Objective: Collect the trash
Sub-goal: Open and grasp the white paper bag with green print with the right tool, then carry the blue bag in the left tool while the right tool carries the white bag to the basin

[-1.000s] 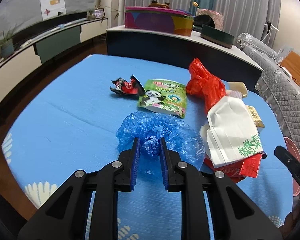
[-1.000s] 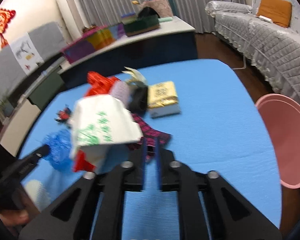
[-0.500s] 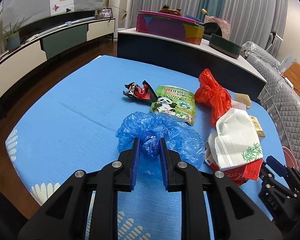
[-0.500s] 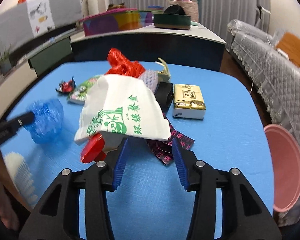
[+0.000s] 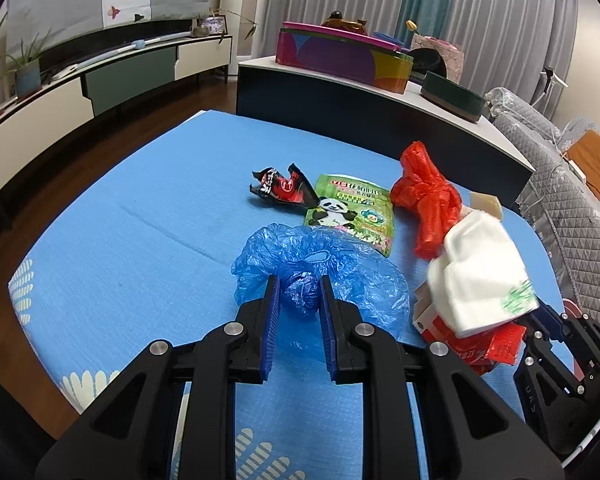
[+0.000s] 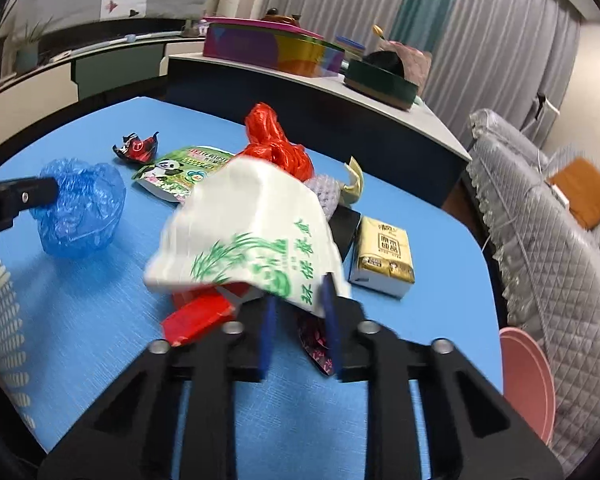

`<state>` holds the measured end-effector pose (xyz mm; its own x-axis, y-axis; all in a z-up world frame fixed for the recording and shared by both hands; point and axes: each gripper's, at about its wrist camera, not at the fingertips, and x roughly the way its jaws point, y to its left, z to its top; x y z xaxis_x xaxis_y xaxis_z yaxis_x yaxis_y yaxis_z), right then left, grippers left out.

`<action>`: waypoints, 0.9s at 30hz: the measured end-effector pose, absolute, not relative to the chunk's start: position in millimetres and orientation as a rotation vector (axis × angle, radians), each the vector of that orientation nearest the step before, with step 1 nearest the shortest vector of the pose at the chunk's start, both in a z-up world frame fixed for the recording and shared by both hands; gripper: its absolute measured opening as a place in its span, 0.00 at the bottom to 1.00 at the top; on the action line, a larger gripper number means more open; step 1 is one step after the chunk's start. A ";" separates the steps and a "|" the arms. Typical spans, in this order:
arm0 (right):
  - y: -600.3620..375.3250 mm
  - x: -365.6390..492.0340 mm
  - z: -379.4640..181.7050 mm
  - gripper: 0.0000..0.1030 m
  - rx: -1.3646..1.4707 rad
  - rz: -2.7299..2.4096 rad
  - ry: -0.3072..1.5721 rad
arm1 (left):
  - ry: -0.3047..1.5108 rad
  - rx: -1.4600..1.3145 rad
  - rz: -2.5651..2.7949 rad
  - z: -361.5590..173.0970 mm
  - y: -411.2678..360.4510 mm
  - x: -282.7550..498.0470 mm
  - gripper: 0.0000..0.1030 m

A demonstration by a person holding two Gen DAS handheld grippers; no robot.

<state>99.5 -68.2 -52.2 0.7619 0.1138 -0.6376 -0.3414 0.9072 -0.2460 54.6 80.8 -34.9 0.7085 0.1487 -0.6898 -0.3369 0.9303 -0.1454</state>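
Two grippers are at work on the blue desk [image 5: 132, 200], and I have trash between both pairs of jaws. My left gripper [image 5: 296, 300] is clamped on a knot of the blue bag [image 5: 320, 264], which lies crumpled on the desk straight ahead of it. My right gripper [image 6: 298, 312] has its jaws closing on the near lower edge of the white bag [image 6: 252, 232]; the printed corner sits between the pads, though blur keeps me from judging how firm the hold is.

The relation that matters: the white bag lies directly ahead of and above the right gripper, its long side running from near right up to far left, draped over the red carton [image 6: 200, 316]. The right hand is plainly the nearer one to it. The pink bin [image 6: 528, 380] sits off the desk's right edge, near that hand, so I judge the white bag goes there.

Beyond lie the red bag [image 6: 276, 140], the panda pack [image 6: 180, 172], a black-red wrapper [image 6: 136, 146] and a tissue pack [image 6: 384, 256]. What the white bag covers is mostly hidden, and the bin is cut off by the frame edge
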 end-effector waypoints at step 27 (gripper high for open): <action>-150.7 70.0 3.3 0.04 -0.079 0.163 0.601 | 0.618 -0.182 0.106 -1.5 28.1 36.2 0.19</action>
<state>70.0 -150.7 3.3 0.8124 0.1293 -0.5686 -0.1755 0.9841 -0.0269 36.2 28.1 -1.5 0.8104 0.0441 -0.5842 -0.1528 0.9786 -0.1381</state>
